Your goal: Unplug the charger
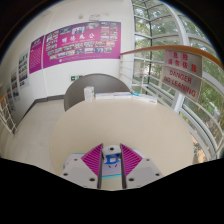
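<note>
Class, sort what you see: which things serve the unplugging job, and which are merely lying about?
Job: claw, open; small white item far beyond it, possibly the charger.
Just there: round table, wall posters, red sign.

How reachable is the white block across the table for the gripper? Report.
Likely yes: nothing on the table stands between the open gripper and the white block, which lies well ahead.

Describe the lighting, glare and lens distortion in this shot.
Gripper view: daylight pours through the windows, washing out the panes and leaving the pale table bright, with little visible shadow; strong fisheye bending curves the posters and the red-lettered sign; the gripper, with its magenta pads, looks close and stretched, and nothing is between the fingers.
</note>
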Tool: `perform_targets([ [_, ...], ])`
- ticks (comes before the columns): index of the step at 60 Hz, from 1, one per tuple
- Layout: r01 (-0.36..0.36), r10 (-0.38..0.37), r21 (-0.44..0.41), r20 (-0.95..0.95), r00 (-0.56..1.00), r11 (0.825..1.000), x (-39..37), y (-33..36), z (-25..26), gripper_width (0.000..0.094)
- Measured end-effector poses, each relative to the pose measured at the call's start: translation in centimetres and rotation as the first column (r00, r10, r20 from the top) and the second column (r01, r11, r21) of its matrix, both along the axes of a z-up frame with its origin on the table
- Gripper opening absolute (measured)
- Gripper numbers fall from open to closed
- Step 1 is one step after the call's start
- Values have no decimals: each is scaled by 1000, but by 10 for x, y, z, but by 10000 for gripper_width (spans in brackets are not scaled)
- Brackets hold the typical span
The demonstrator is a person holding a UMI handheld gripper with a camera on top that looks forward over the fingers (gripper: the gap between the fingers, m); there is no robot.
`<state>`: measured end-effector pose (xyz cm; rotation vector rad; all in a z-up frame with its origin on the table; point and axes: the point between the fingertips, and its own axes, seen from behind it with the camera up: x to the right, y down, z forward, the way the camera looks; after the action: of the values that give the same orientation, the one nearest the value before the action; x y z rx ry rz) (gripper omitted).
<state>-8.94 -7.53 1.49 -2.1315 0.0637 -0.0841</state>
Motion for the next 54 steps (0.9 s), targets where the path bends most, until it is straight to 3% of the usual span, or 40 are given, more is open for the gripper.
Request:
perform_targets([
  [7,-7,7,2,-7,1000,1000,-3,0,2,223],
  [14,-11,11,-2,-13,1000,1000,-2,0,3,105],
  [25,-5,5,1,-19,1000,1000,0,0,5,86],
  [27,-10,12,75,-17,1000,997,-2,3,24,83],
  [29,-17,14,169,23,1000,985,5,14,70,83],
  [33,-78,53,335,84,995,939,-5,32,155,83],
  [36,-83,70,411,48,996,908,-7,38,225,83],
  [43,-31,46,503,-18,999,864,29,46,288,84],
  [46,-20,37,497,-23,999,868,55,51,300,84],
  [49,-18,27,472,-12,1000,882,76,46,282,88],
  [51,-13,17,442,-5,1000,897,89,42,255,89],
  [54,-13,12,353,6,1000,936,117,49,229,91],
])
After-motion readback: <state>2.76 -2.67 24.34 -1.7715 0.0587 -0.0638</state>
